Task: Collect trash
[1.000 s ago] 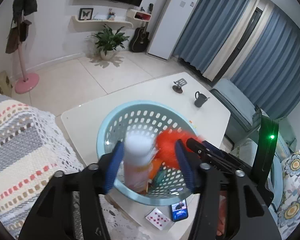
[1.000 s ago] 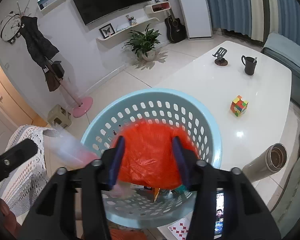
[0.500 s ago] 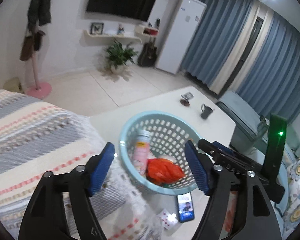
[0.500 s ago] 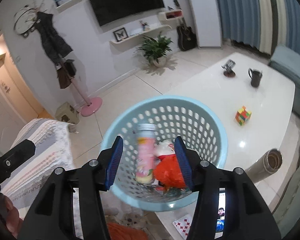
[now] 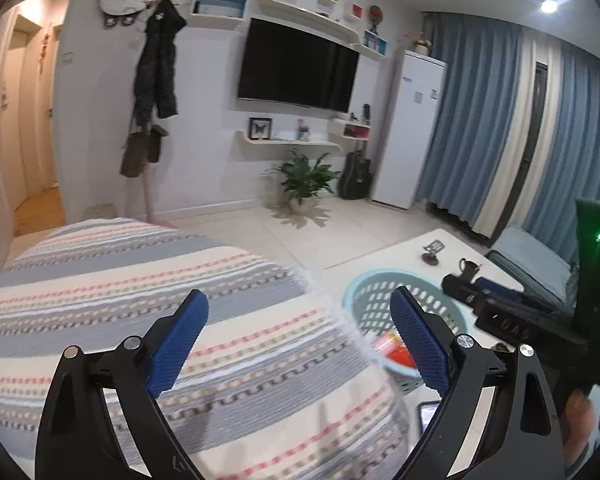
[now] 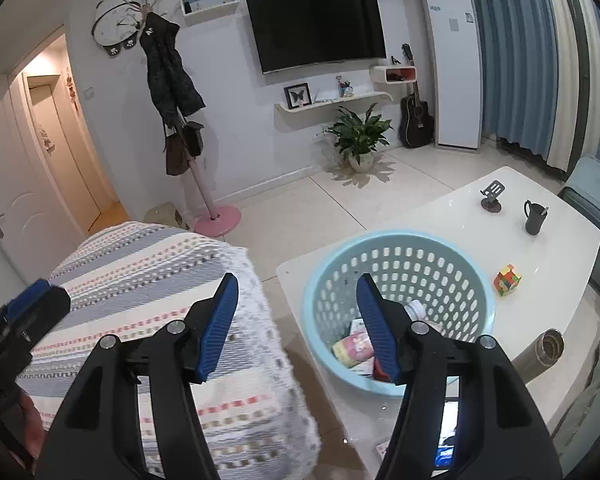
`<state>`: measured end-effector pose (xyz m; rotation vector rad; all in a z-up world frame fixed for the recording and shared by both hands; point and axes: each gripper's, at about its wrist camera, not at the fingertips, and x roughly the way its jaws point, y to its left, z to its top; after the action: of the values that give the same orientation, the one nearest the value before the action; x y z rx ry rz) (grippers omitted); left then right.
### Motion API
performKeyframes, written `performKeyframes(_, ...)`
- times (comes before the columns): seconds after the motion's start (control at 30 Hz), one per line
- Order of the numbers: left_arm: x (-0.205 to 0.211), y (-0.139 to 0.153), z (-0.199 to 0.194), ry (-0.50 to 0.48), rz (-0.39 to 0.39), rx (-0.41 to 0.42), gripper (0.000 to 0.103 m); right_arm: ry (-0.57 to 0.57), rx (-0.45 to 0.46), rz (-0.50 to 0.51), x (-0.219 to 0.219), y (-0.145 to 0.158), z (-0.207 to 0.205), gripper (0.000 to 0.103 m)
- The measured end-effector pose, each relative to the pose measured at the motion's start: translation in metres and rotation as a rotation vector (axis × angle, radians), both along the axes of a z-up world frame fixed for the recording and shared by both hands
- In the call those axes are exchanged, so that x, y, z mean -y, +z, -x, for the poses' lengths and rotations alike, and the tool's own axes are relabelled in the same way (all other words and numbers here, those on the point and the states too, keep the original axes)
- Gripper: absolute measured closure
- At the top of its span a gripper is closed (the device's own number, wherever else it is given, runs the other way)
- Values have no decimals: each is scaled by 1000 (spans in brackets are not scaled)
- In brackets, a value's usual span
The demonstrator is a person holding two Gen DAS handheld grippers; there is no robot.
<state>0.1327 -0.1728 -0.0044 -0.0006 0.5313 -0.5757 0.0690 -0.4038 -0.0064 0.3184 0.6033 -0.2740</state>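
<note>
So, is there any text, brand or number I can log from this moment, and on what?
Nothing reads clearly.
Tall white cabinet: blue logo and stickers, too small.
Black coat: white mark near the collar, not legible.
Wall clock: dial too small.
Bottle in the basket: pink label, blurred.
Phone: lit screen, mostly hidden.

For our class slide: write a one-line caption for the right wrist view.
Open right gripper empty above striped blanket; trash lies in blue basket on white table.
</note>
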Motion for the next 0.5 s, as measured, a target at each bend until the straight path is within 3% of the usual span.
performKeyframes(0.2,-27,-15,2,73,-50,7,13,5,7,28,-29,2,7,38)
performKeyframes(0.33,-33,-30,14,173,-156,84,13,-10,18,101,-46,8,13,33)
performKeyframes(0.5,-44,-32,20,204,-140,111,13,-20,58,156,-60,18,24,29)
